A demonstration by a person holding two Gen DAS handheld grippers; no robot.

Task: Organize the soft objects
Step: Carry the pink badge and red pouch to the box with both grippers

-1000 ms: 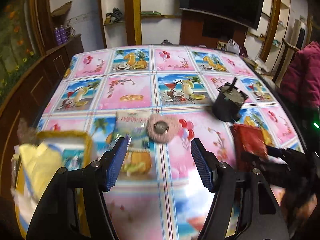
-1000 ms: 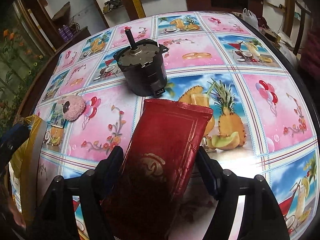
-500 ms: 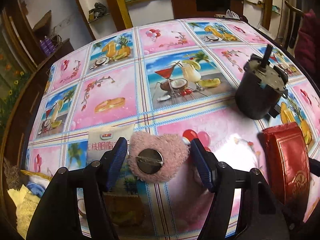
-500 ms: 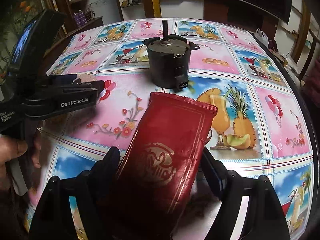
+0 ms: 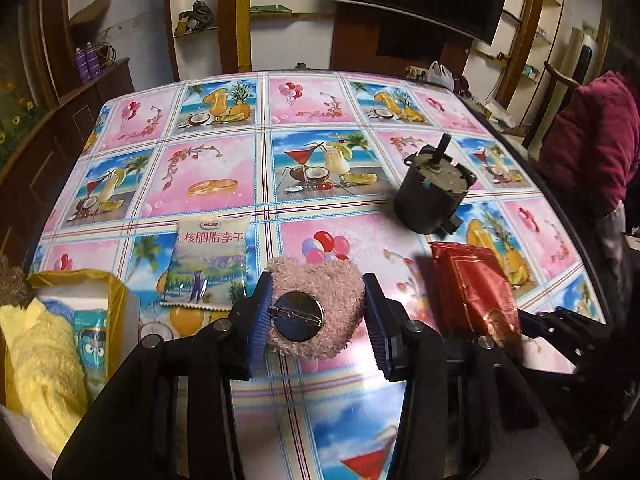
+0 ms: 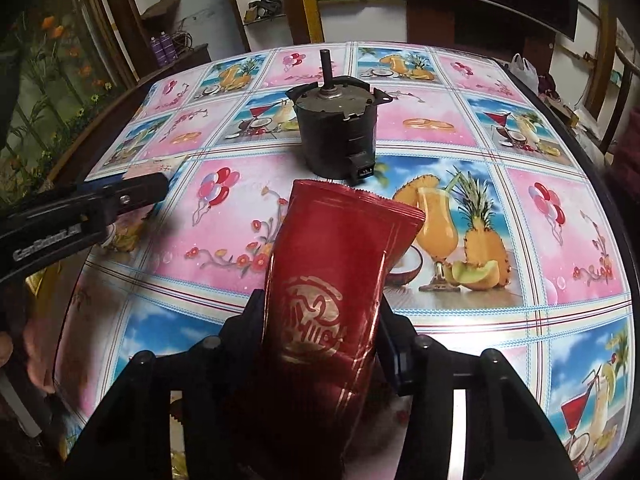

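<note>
A table under a cloth of pink and blue drink prints carries everything. At its left edge sits a yellow bag stuffed with a yellow towel. The right gripper pinches a red foil pouch between both fingers, its top pointing at the dark motor standing just beyond. A white snack packet lies flat beside the yellow bag. The left gripper squeezes a pink fuzzy heart brooch, pin-back disc up, just right of that packet.
</note>
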